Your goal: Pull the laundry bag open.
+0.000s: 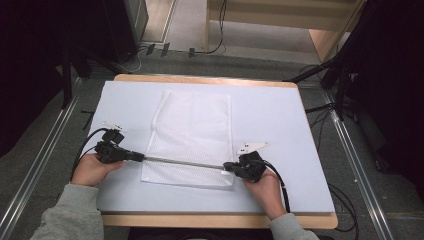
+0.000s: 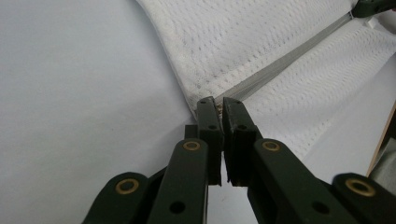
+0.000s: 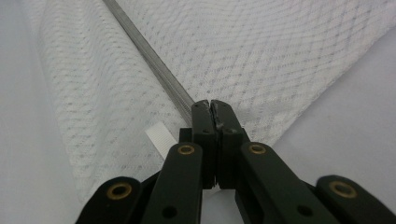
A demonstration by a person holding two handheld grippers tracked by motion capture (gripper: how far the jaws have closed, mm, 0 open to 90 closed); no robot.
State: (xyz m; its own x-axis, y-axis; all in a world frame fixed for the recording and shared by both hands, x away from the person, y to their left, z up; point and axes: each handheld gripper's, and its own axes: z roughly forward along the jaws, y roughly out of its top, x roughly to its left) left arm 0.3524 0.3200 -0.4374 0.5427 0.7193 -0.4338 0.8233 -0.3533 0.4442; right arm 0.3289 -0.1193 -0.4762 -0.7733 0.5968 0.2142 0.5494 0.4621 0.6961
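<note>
the left gripper (image 1: pixel 141 157) is clenched on the left end of the grey zipper (image 1: pixel 182 162) of a white mesh fabric laundry bag (image 1: pixel 192 127), which lies flat in the middle of the pale blue table mat (image 1: pixel 290 125). the bag looks light, soft and limp, so the mesh would likely bunch or snag; the firmer zipper tape is the better hold. the right gripper (image 1: pixel 226 167) is clamped on the zipper's right end, beside a small white tag (image 3: pixel 160 138).

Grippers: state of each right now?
Left gripper: shut on the zipper end of the mesh laundry bag.
Right gripper: shut on the zipper's other end.
</note>
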